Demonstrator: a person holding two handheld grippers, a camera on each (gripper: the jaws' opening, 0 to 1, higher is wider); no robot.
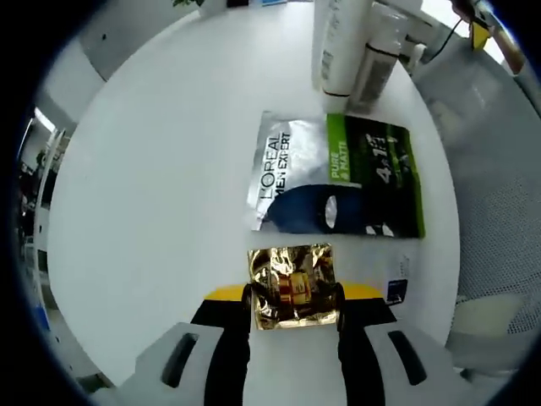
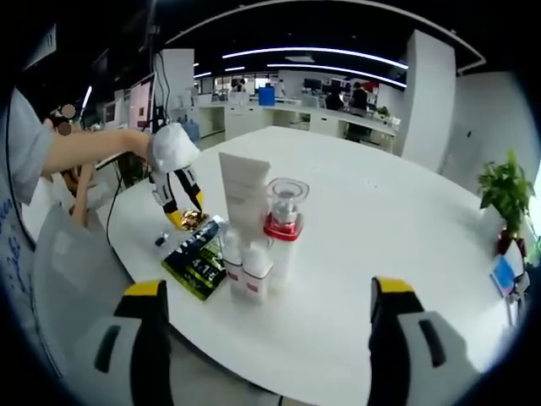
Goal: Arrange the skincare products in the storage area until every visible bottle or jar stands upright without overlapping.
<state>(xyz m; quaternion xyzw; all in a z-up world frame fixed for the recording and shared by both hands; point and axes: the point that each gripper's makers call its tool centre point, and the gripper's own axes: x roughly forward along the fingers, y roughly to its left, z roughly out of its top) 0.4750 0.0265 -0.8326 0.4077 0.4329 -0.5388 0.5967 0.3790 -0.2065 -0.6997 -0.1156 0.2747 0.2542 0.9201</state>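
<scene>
Left tongs [image 1: 296, 315]: the two black jaws rise from the bottom of the left gripper view and are clamped on the gold foil sachet [image 1: 293, 286], one jaw on each side edge; yellow pads show just behind the sachet.
Gold foil sachet: crinkled, shiny, with a dark red and gold print; held just above or on the desk [image 1: 169, 169], I cannot tell which; it sits just beside the near edge of the L'Oreal sachet [image 1: 338, 176].
L'Oreal sachet: flat on the desk, silver on one half and green and black on the other, printed "L'OREAL MEN EXPERT" and "PURE & MATTE".
White tube [image 1: 340, 42]: upright on its cap, just beyond the L'Oreal sachet's far edge.
Clear bottle [image 1: 380, 59]: touching or nearly touching the white tube, on the side towards the desk rim.
Small dark slip [image 1: 397, 289]: on the desk near the L'Oreal sachet's corner; too small to read.
Right tongs [image 2: 266, 338]: jaws wide apart, yellow-tipped, gripping nothing, above the desk edge.
Right gripper view, product cluster: the white tube [image 2: 244, 199] stands upright, the clear bottle [image 2: 284, 222] with a red collar just beside it, and two small white bottles [image 2: 247, 266] with red bands in front of the tube; the L'Oreal sachet [image 2: 197, 258] lies flat next to them.
Left tongs in that view [image 2: 188, 216]: held by a white-gloved hand [image 2: 172, 148], tips down at the gold foil sachet [image 2: 193, 221], at the L'Oreal sachet's far end.
</scene>
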